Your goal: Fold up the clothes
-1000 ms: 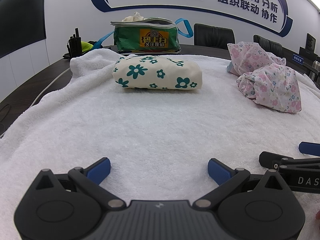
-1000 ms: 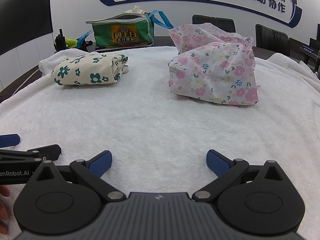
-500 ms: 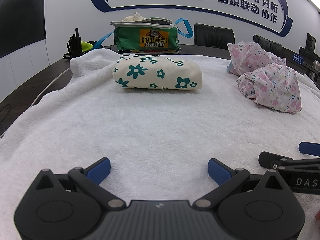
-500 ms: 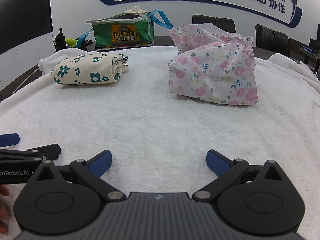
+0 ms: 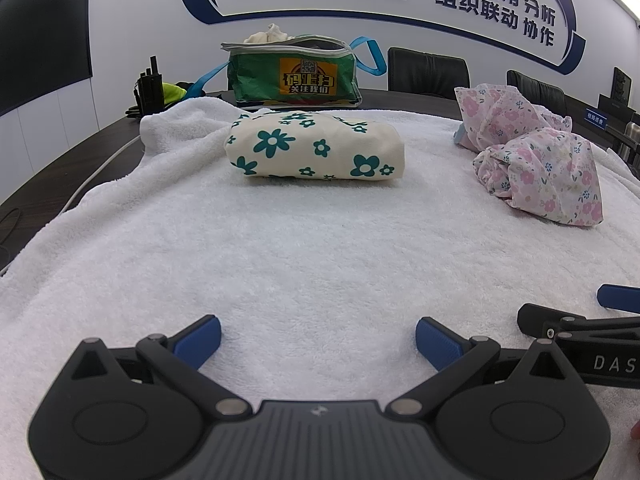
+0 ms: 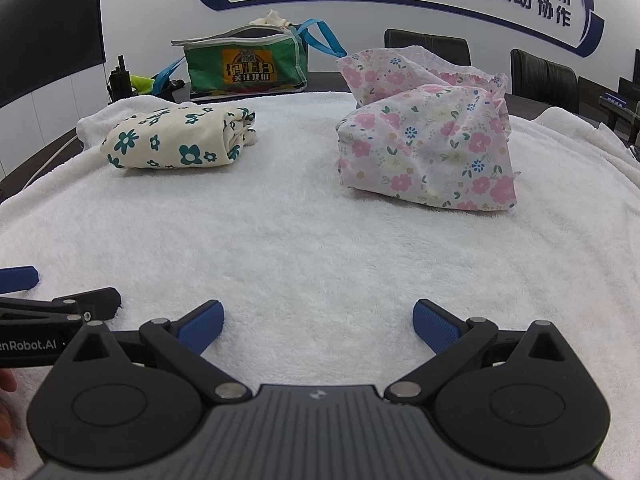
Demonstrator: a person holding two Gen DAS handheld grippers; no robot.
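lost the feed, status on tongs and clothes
Left tongs, right tongs open, empty. Pink floral garment unfolded; green-flower garment folded. Nothing in the way.

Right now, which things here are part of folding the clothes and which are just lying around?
For the job: pink floral garment, crumpled; green-flowered garment, folded; white towel beneath them.

Lying about: green bag, black radio, chairs.

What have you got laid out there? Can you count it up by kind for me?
Floral garments: 2, cream with teal flowers, pink
White towel: 1
Green bag: 1
Grippers: 2, left, right
Total: 6
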